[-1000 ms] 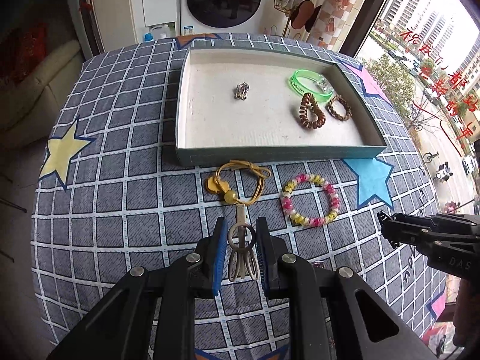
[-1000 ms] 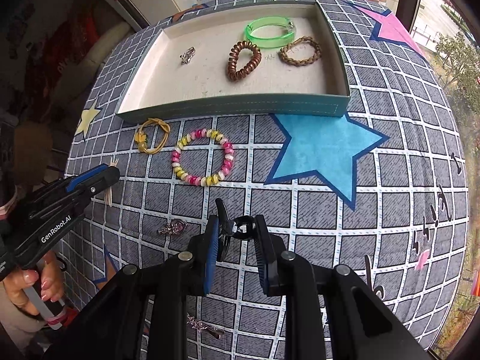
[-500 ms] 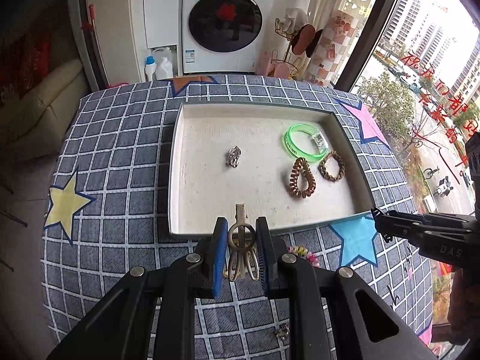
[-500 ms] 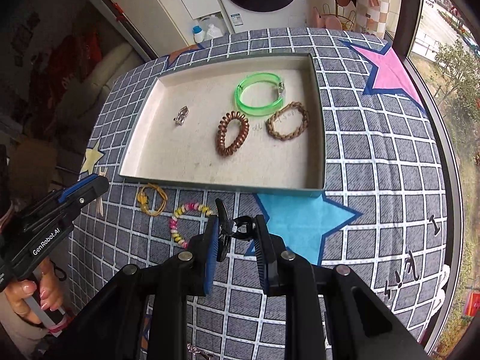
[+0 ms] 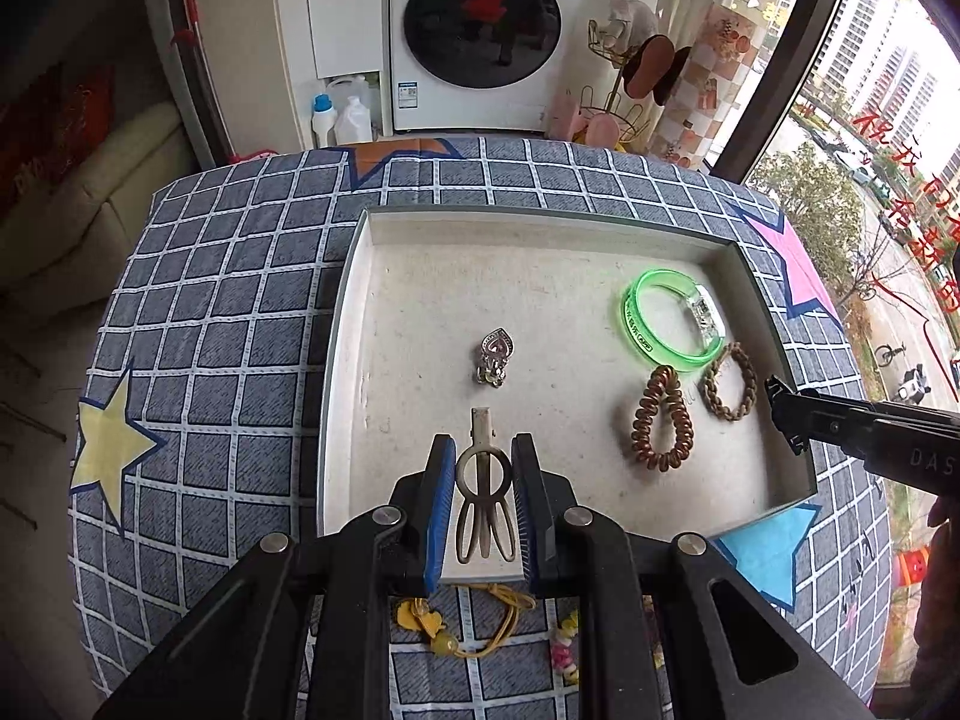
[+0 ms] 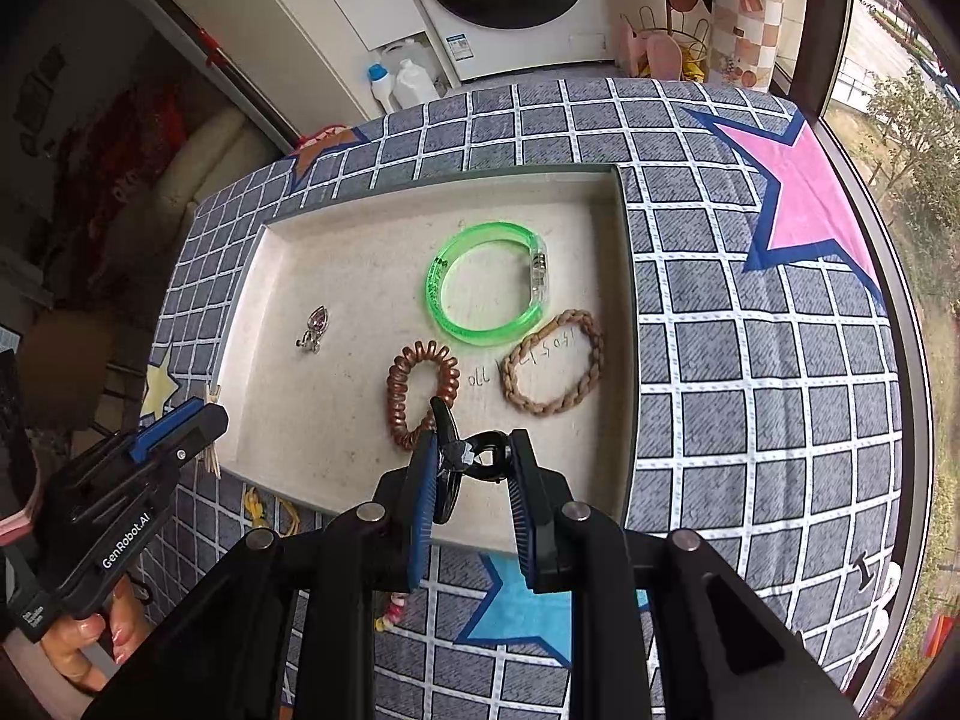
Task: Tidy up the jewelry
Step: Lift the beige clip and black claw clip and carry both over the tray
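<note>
My left gripper [image 5: 483, 468] is shut on a beige hair clip [image 5: 483, 480] and holds it over the near part of the shallow tray [image 5: 345, 300]. My right gripper [image 6: 471, 459] is shut on a black hair clip [image 6: 465, 456] above the tray's near edge [image 6: 621, 360]. In the tray lie a silver pendant [image 5: 495, 355], a green bangle [image 5: 672, 324], a copper coil hair tie [image 5: 662, 420] and a braided brown bracelet [image 5: 731, 381]. The right gripper's tip [image 5: 792, 414] shows at the right of the left wrist view.
A yellow cord charm [image 5: 468, 618] and a beaded bracelet [image 5: 564, 642] lie on the checked cloth in front of the tray, partly hidden by my left gripper. A washing machine [image 5: 480, 30] and bottles stand behind the table. A window is on the right.
Both grippers have risen and moved forward from the cloth to above the tray, each still holding its clip.
</note>
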A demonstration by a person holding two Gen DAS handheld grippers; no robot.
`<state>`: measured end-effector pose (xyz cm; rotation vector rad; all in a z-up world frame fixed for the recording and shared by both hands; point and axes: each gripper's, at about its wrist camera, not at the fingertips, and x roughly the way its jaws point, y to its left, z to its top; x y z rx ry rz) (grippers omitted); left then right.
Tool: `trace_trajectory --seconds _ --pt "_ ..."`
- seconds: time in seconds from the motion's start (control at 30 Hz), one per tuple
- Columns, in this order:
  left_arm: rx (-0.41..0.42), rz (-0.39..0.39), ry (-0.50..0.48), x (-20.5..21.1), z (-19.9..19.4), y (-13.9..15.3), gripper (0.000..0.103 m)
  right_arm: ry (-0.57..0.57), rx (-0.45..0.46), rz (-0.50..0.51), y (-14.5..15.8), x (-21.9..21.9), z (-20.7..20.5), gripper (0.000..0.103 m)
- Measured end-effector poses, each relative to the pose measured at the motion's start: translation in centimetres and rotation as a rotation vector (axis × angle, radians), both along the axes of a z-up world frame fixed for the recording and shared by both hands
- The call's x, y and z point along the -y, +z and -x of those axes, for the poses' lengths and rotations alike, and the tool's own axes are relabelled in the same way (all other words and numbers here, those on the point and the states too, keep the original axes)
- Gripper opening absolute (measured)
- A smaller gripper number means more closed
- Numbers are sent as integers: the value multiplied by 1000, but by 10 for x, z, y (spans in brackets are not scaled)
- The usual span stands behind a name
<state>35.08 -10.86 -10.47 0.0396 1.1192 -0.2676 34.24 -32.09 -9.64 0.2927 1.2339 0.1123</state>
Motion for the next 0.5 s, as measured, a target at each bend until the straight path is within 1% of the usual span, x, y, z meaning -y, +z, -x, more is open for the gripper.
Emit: trace_trajectory --seconds 0.27,0.5 --pt "-20 -58 -3 11 -13 -23 31 7 -28 19 -23 -1 -21 25" --pt "-54 -78 4 14 -17 -41 32 12 -44 40 -37 -1 -28 25"
